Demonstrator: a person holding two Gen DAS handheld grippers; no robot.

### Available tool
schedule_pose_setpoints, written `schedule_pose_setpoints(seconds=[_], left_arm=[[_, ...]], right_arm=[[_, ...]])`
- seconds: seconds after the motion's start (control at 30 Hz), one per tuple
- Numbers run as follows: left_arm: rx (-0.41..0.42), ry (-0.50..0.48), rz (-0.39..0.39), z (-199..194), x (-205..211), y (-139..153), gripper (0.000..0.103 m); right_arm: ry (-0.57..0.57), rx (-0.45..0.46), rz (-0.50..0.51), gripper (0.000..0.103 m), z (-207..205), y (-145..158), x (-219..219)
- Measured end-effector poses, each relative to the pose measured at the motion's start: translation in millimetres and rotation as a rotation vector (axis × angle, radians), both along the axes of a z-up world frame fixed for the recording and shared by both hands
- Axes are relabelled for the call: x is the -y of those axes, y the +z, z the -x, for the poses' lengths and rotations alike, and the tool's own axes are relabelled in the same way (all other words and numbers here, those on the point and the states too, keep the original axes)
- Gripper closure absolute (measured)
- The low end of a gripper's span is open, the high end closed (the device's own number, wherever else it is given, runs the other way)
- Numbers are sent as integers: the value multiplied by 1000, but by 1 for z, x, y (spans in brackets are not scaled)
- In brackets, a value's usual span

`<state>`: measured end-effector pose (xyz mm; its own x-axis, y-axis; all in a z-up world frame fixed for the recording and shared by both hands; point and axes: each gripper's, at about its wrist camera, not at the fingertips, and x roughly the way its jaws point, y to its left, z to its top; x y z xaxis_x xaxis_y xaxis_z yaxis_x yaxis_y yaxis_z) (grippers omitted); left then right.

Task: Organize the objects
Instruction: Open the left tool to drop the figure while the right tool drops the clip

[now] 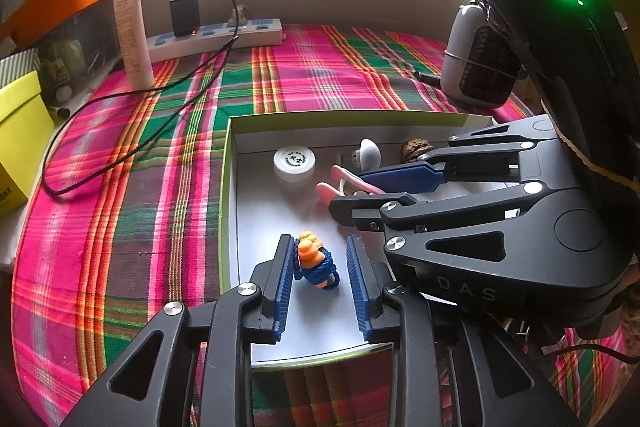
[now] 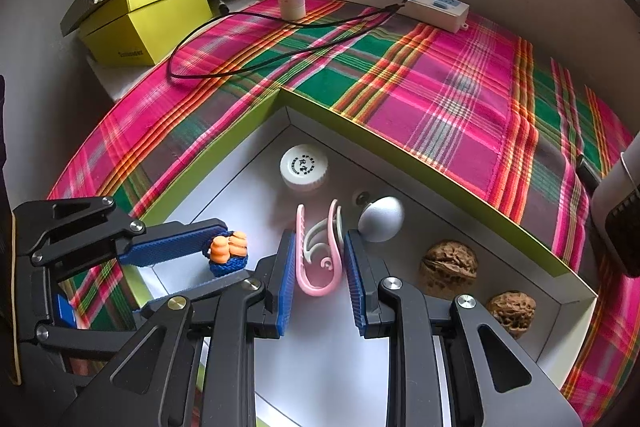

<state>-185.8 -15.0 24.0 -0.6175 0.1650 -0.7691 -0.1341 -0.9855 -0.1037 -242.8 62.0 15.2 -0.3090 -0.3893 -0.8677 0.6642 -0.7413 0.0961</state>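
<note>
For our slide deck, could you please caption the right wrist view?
Right tongs straddle a pink clip in the green-rimmed box, beside left tongs flanking earplugs.

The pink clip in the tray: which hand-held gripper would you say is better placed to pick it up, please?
The right hand-held gripper: its open fingers already straddle the pink clip, while the left hand-held gripper brackets the orange-and-blue toy.

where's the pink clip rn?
Inside the tray, the pink clip sits between the right tongs, open around it, with the white cap beyond and a walnut to its right.
</note>
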Motion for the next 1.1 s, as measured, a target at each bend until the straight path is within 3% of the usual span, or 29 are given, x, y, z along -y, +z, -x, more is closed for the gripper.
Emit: schedule_pose_setpoints(seconds=[0.27, 0.4, 1.1], left_arm=[[-2, -1, 2, -2, -1, 1, 74], [-5, -4, 2, -5, -2, 2, 68], [-8, 16, 15, -21, -2, 9, 66]], right_arm=[[-6, -2, 10, 78, -2, 3, -1], [-8, -5, 19, 69, -4, 6, -1], [-23, -31, 59, 69, -20, 19, -7]])
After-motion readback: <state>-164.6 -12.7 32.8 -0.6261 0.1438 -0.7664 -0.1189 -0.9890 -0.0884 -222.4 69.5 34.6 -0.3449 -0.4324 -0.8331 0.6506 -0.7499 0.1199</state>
